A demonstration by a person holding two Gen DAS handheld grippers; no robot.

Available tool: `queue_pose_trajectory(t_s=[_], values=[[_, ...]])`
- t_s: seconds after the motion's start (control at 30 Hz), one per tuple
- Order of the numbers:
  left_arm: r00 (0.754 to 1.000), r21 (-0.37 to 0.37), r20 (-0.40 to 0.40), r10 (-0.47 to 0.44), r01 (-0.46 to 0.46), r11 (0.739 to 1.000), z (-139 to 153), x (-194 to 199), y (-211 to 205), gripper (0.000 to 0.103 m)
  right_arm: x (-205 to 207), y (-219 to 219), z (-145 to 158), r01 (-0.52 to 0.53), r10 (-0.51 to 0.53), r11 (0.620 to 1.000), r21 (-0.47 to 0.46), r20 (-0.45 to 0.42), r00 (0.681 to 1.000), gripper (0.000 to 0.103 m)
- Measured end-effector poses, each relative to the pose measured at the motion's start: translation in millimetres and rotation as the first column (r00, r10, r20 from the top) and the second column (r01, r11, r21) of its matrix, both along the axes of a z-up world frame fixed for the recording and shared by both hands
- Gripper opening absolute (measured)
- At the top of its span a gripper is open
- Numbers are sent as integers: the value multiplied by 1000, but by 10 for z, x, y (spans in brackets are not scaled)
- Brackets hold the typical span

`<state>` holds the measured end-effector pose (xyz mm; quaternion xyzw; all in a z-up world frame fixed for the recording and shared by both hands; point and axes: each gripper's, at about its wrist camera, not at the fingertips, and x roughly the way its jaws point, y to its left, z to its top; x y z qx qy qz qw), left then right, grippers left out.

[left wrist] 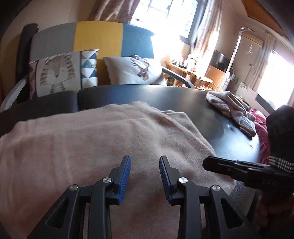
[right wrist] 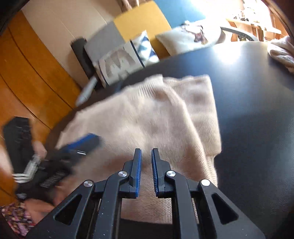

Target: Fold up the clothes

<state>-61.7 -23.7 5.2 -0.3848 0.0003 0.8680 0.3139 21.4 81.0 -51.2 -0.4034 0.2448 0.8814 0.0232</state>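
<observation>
Just ahead of both grippers, left gripper (left wrist: pixel 145 161) wide apart and right gripper (right wrist: pixel 146 154) narrowly apart, neither holding anything, over the part-folded pink sweater (left wrist: pixel 102 139) on the black table (left wrist: pixel 229 117), likely for smoothing or regripping.

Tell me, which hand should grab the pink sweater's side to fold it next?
Probably the left gripper: its jaws gape wide over the pink sweater. The right gripper is narrower, nearly at the sweater's near edge.

Patchwork sofa (left wrist: pixel 95 42) with cushions (left wrist: pixel 62 73) behind dark table (left wrist: pixel 147 95); bright curtained window (left wrist: pixel 165 12); wood panelling (right wrist: pixel 31 73).
</observation>
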Motion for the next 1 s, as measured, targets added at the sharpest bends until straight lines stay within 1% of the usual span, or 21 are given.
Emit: queue_pose_trajectory(t_s=[0.07,0.13,0.2,0.27,0.3,0.4,0.57,0.63,0.7,0.77,0.87,0.93,1.0], values=[[999,2,10,51,-51,999,-53,16,-302,33,22,-52,-21,10,-10,1000,1,0,1000,12],[995,3,19,102,-102,995,-107,33,-605,33,19,-157,78,-23,22,1000,-8,-42,999,12],[988,4,29,152,-152,988,-160,49,-907,33,-48,-350,208,-93,93,996,3,-91,992,12],[979,5,39,202,-203,979,-213,65,-1210,33,-183,-621,322,-185,188,982,39,-118,975,14],[973,5,43,227,-228,974,-240,73,-1361,33,-271,-767,363,-224,230,973,61,-123,965,16],[954,6,57,295,-296,955,-318,100,-1788,33,-543,-1137,394,-309,322,944,113,-116,940,17],[961,40,50,271,-273,961,-397,186,-1870,33,-918,-1560,290,-390,400,913,123,-74,913,17],[964,31,44,262,-264,964,-403,188,-1869,33,-1002,-1669,209,-410,420,900,147,-38,907,17],[963,42,50,264,-266,963,-410,184,-1896,33,-1073,-1723,82,-415,421,892,178,6,907,17],[962,46,57,269,-272,961,-407,181,-1927,33,-1066,-1721,43,-413,421,892,182,-2,907,17],[957,19,42,288,-289,957,-336,211,-2033,33,-1037,-1705,11,-408,418,895,182,-23,908,17],[951,9,35,307,-307,952,-269,232,-2181,33,-1017,-1700,-10,-404,417,897,182,-37,908,17],[945,11,63,321,-322,947,-238,254,-2411,33,-1000,-1702,-31,-395,410,901,180,-55,910,17]])
